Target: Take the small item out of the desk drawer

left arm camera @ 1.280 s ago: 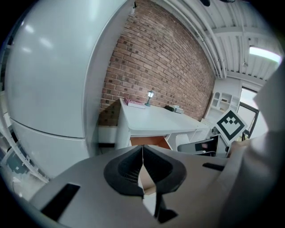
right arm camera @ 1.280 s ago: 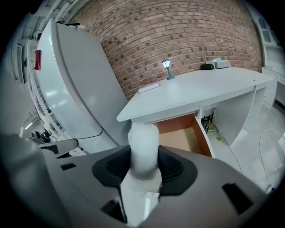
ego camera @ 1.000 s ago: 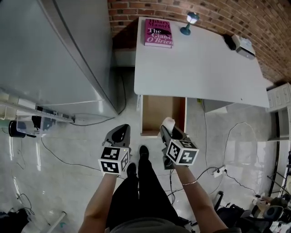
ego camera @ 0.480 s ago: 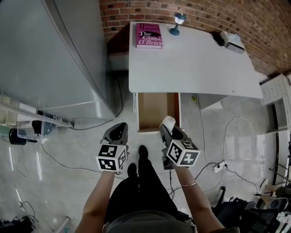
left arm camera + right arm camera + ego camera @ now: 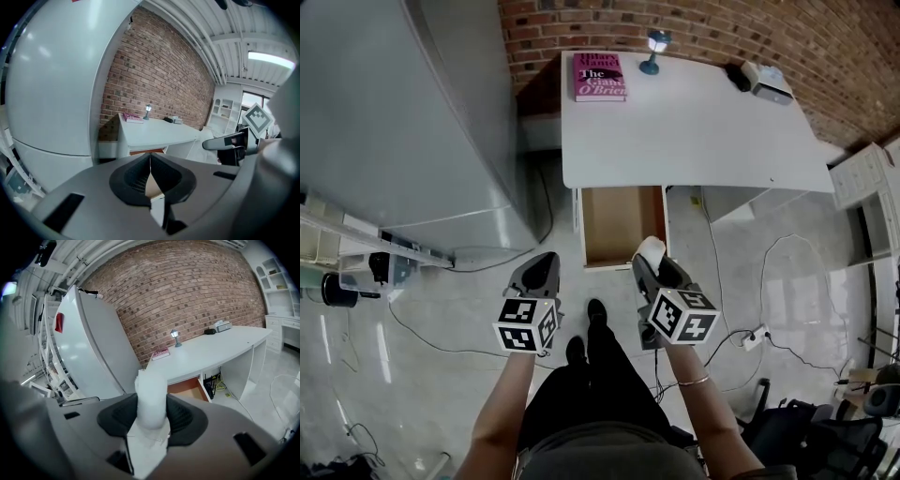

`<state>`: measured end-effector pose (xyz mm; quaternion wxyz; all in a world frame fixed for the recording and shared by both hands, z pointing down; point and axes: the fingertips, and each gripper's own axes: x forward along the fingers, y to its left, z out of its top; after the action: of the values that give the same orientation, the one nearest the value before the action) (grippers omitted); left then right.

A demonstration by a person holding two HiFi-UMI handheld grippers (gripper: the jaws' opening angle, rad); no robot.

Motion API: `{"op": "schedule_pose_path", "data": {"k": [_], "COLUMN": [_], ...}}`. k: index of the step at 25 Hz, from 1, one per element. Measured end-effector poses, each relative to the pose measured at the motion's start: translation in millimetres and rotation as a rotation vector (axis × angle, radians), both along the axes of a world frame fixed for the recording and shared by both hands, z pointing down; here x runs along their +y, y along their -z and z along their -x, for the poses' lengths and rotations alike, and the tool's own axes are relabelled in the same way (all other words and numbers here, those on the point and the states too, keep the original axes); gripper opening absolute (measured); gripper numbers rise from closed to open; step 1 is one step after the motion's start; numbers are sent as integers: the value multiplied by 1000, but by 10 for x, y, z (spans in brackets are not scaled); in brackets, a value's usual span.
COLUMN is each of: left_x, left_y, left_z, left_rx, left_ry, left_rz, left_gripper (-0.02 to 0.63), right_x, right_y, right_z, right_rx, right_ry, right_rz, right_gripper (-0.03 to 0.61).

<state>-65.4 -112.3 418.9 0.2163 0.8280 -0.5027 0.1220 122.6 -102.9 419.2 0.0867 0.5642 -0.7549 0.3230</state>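
Left gripper (image 5: 542, 273) jaws clenched empty, right gripper (image 5: 651, 262) jaws grasping the small white item (image 5: 650, 248), held clear of the open drawer (image 5: 620, 223) under the counter (image 5: 694, 131); extraction looks done, next probably set it down.

The only readable print is on the pink book (image 5: 600, 77) lying at the far corner of the desk (image 5: 694, 141). Its cover shows "The" and, lower down, "O'Brien" — the small line above them is too fine to read. The left cube (image 5: 526, 324) and the right cube (image 5: 684, 315) carry square black-and-white code patterns, no letters. A red label (image 5: 59, 322) on the fridge (image 5: 93, 352) is illegible.
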Motion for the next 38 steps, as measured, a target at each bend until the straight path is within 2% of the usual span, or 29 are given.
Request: {"op": "schedule_pose_path", "data": {"k": [17,38], "left_x": [170,281], "left_y": [120,221], "left_z": [12,99], "left_rx": [-1,-2], "left_ry": [-10,-4], "left_rz": [-30,-52], "left_gripper": [23,23], "right_x": [270,403], "right_y": [245,250], "right_z": [-66,-59], "right_rx": [32,72], "right_ry": [-30,-39], "right_rz": [-63,-66], "right_gripper": [183,178]}}
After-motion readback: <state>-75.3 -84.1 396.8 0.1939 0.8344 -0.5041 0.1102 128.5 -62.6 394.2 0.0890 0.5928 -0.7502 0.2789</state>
